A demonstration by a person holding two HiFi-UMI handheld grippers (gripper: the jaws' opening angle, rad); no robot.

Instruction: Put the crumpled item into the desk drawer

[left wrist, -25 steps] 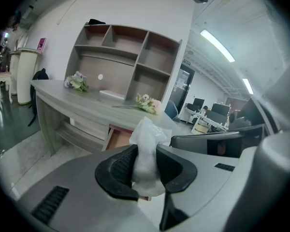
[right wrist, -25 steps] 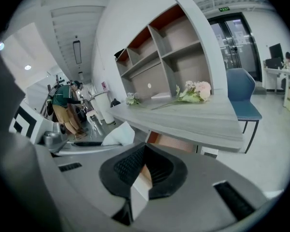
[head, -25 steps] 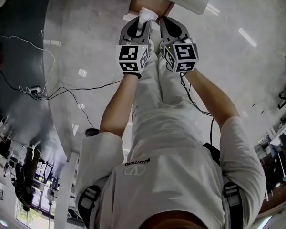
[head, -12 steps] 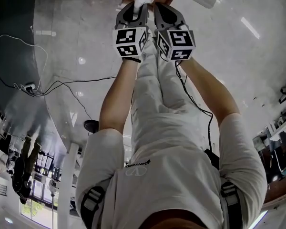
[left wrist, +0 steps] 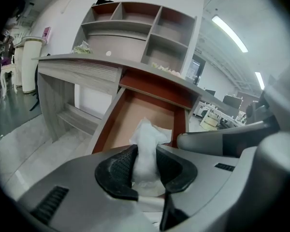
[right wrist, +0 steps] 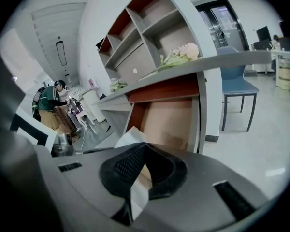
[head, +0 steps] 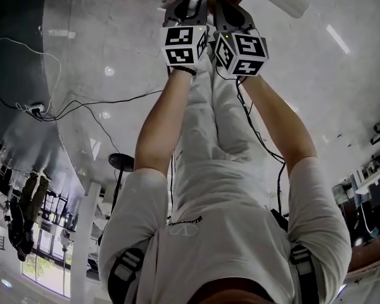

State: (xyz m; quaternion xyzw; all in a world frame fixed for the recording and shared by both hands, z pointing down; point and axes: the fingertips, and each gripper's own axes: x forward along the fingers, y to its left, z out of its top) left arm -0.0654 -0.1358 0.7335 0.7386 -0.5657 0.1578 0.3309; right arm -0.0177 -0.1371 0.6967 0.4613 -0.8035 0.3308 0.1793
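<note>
White crumpled item (left wrist: 147, 135), paper or tissue by the look of it, sat pinched in my left tongs (left wrist: 146, 152). The two dark pads were clamped on its lower part, held partly apart by the wad, and the loose upper end poked out past the tips. So the task's thing was in the air in the left tongs, not yet in the drawer (left wrist: 135, 114). The drawer stood pulled out from under the desk (left wrist: 79, 64), and the tan floor I could see was bare. From the left tongs it lay straight ahead and lower, with its long axis running away from me, roughly in line with the way the tongs pointed. My judgement: the coming move only needed the wad carried forward and down past the near edge, then released. The left hand was the one to do it, since it already had the wad. Right tongs (right wrist: 144, 148) hung just beside the left, on its right, facing the same open drawer. Their pad tips looked closed together with nothing gripped. I couldn't tell what the pale sliver low between the pads was. The wad's white edge showed just to their left.
</note>
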